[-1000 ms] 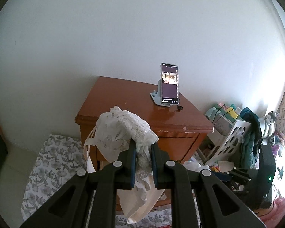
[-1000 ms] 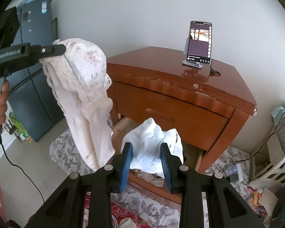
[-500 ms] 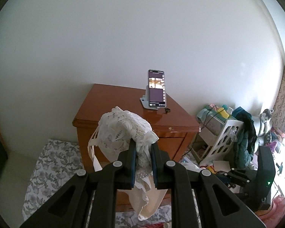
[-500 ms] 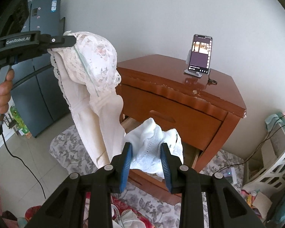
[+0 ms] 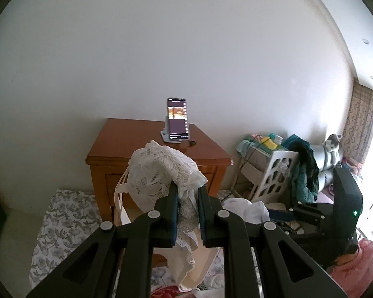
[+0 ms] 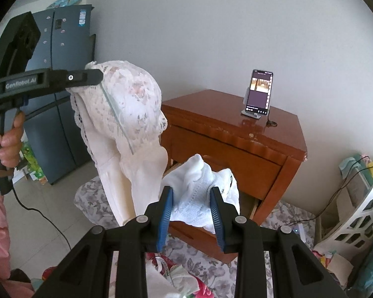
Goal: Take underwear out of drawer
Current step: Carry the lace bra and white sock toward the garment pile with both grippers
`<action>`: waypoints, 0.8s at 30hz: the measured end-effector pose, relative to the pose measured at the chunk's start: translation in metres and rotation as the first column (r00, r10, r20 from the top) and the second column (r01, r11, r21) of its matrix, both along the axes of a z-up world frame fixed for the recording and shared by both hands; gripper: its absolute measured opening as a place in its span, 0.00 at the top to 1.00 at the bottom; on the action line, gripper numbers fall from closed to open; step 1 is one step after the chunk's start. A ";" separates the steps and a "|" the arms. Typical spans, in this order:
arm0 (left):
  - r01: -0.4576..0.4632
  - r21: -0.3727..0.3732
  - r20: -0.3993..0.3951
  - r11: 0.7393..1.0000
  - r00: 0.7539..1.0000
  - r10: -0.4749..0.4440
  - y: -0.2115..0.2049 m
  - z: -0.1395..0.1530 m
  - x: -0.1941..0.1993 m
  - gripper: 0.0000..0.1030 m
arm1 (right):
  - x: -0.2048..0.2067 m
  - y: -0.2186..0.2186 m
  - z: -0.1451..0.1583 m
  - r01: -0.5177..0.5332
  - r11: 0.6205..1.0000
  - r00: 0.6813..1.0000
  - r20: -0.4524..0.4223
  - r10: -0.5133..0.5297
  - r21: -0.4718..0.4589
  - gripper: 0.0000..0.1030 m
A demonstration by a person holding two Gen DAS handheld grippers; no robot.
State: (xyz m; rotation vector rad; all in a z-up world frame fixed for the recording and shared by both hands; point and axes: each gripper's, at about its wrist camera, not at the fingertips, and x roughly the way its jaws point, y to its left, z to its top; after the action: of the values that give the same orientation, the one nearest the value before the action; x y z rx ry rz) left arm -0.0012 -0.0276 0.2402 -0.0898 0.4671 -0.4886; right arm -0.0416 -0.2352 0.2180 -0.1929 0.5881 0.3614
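My left gripper (image 5: 188, 191) is shut on a cream lace undergarment (image 5: 161, 171) that hangs from its fingers, well in front of the wooden nightstand (image 5: 136, 146). In the right wrist view that same lace garment (image 6: 126, 114) dangles from the left gripper (image 6: 97, 77), held high at the left. My right gripper (image 6: 190, 192) is shut on a white knitted piece of underwear (image 6: 199, 186), lifted above the pulled-out lower drawer (image 6: 199, 238) of the nightstand (image 6: 236, 134).
A phone on a stand (image 6: 259, 94) sits on the nightstand top. A white laundry basket (image 5: 273, 171) with clothes stands to the right, a dark fridge (image 6: 59, 79) to the left. A floral mat (image 5: 62, 213) covers the floor. A hand (image 6: 7, 139) grips the left tool.
Both grippers have drawn back and up from the nightstand, each carrying its garment. The nightstand looks smaller and farther in both views.
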 end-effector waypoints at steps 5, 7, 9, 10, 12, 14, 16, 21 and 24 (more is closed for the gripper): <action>0.050 0.011 0.016 0.999 0.999 -0.050 -0.004 0.002 -0.033 0.86 | -0.027 -0.001 0.008 -0.007 1.000 1.000 0.002 0.007 -0.006 0.68; 0.069 0.019 0.023 0.997 0.997 -0.070 -0.008 0.000 -0.046 0.86 | -0.037 -0.001 0.008 -0.011 1.000 1.000 0.001 0.011 -0.014 0.68; 0.091 0.028 0.025 0.995 0.995 -0.092 -0.012 -0.003 -0.057 0.86 | -0.048 0.002 0.006 -0.020 0.999 1.000 -0.002 0.020 -0.030 0.68; 0.104 0.032 0.022 0.994 0.994 -0.104 -0.015 -0.004 -0.063 0.86 | -0.053 0.003 0.005 -0.025 0.999 1.000 -0.003 0.025 -0.040 0.68; 0.124 0.039 0.022 0.992 0.992 -0.125 -0.021 -0.006 -0.071 0.86 | -0.062 0.006 0.001 -0.036 0.997 0.999 -0.008 0.036 -0.062 0.68; 0.149 0.044 0.025 0.988 0.988 -0.150 -0.026 -0.008 -0.082 0.86 | -0.071 0.011 -0.003 -0.046 0.995 0.999 -0.012 0.045 -0.084 0.68; 0.177 0.035 0.022 0.984 0.984 -0.178 -0.028 -0.010 -0.091 0.86 | -0.079 0.013 -0.005 -0.051 0.994 0.999 -0.011 0.050 -0.095 0.68; 0.236 0.003 0.032 0.972 0.971 -0.236 -0.028 -0.014 -0.118 0.86 | -0.094 0.012 -0.005 -0.048 0.992 0.999 0.000 0.049 -0.115 0.68; 0.245 -0.028 0.041 0.969 0.969 -0.243 -0.017 -0.024 -0.132 0.86 | -0.101 0.003 -0.003 -0.034 0.993 0.999 0.004 0.035 -0.111 0.68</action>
State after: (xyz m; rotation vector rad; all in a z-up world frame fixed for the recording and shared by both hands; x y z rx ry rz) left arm -0.1334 -0.0445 0.2164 -0.0548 0.4359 -0.7389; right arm -0.1426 -0.2319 0.2146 -0.3113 0.5996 0.3613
